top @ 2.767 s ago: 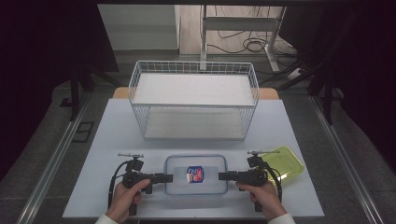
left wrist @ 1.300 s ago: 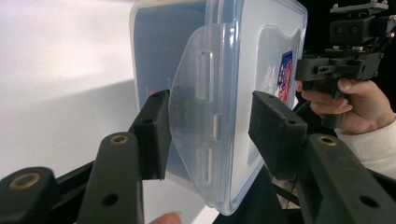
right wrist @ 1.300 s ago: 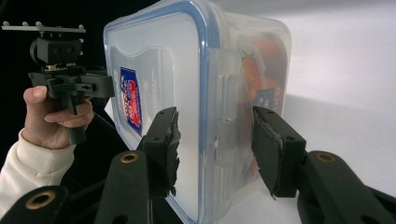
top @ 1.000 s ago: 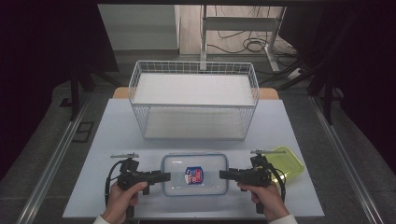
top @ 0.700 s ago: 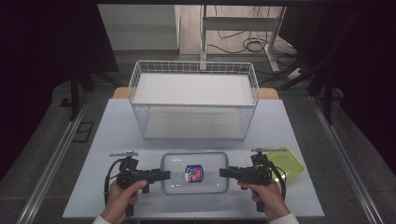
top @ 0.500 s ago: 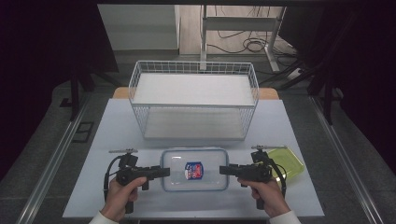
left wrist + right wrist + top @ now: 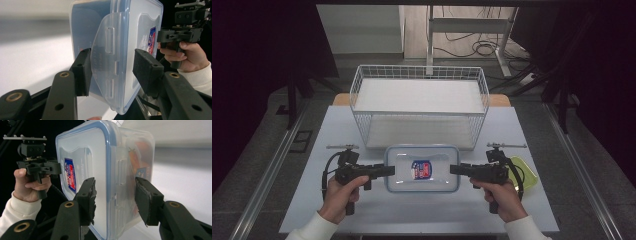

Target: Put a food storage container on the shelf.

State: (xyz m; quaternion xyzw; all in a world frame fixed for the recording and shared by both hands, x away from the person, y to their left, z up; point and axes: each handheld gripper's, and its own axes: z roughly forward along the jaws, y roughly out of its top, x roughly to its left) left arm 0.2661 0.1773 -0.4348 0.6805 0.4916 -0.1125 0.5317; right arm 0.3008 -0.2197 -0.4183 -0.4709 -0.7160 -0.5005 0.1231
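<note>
A clear lidded food container [image 7: 422,168] with a blue seal and a red-and-blue label hangs level above the near half of the white worktop [image 7: 327,130], its long axis running nine to three o'clock. The left claw [image 7: 388,171] clamps its nine o'clock end over the lid latch, jaws about half spread; the right claw [image 7: 455,169] grips the three o'clock end the same way. Both hands are equally near, one per end. At twelve o'clock stands an empty white wire basket [image 7: 420,107], its near wall just beyond the container's far edge. A yellow-green lid [image 7: 526,172] lies at three o'clock, beside the right hand [image 7: 502,197]. Open worktop flanks the basket.
</note>
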